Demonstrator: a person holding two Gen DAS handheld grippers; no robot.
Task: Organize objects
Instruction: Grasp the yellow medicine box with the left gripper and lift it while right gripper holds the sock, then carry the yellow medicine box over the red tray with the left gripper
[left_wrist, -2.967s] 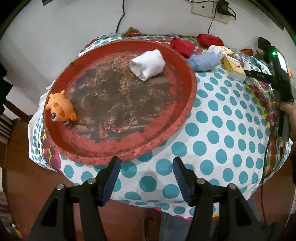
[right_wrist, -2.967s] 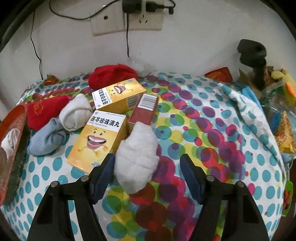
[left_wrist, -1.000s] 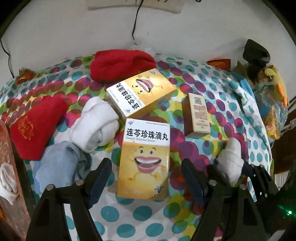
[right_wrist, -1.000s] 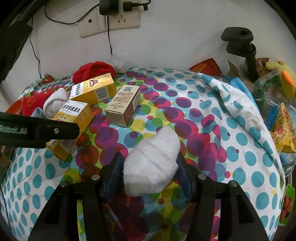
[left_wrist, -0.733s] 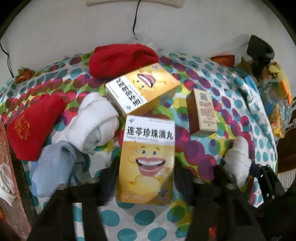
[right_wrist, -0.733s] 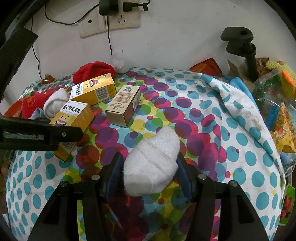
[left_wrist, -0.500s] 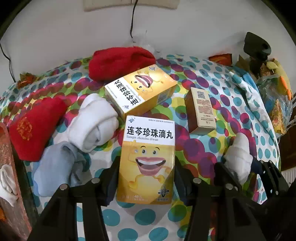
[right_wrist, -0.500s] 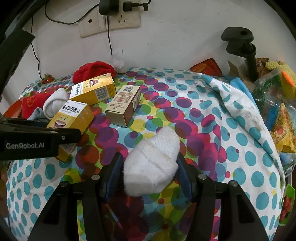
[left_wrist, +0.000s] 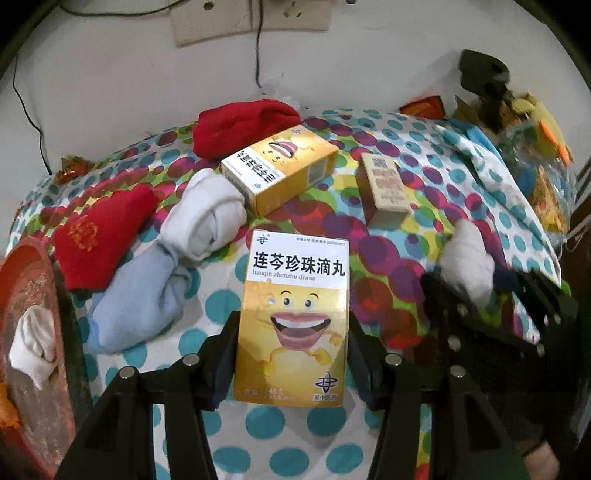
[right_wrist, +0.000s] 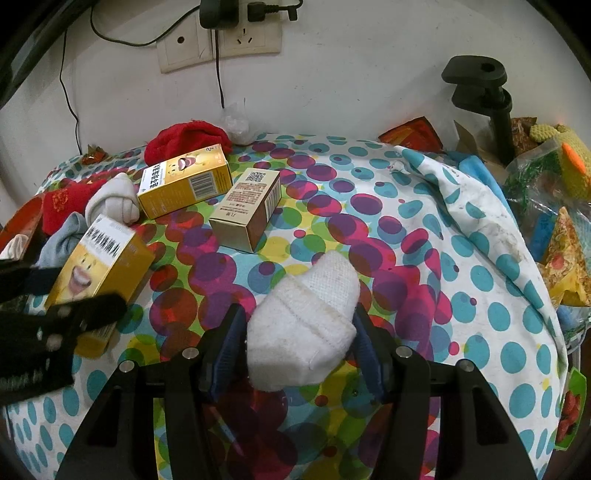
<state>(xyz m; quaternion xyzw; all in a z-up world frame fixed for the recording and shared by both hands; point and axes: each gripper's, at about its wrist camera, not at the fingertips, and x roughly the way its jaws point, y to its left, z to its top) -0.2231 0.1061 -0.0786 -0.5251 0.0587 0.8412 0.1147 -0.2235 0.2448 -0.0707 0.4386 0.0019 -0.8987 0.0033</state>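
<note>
My left gripper (left_wrist: 291, 354) clamps the yellow medicine box (left_wrist: 293, 314) with the smiling cartoon face, both pads against its sides, above the table's polka-dot cloth (left_wrist: 229, 454) near the front edge. My right gripper (right_wrist: 295, 343) squeezes a rolled white sock (right_wrist: 304, 332) toward the table's middle. A second yellow box (left_wrist: 280, 168), a beige box (left_wrist: 386, 184) and red socks (left_wrist: 240, 123) lie nearer the back edge.

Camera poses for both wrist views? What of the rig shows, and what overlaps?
Left wrist: on the left hand-held gripper, angled down at the polka-dot table; its fingers clamp the yellow box.
Right wrist: on the right hand-held gripper, angled down; its fingers clamp the white sock.
Shared: both boxes, both grippers, the brown box.
</note>
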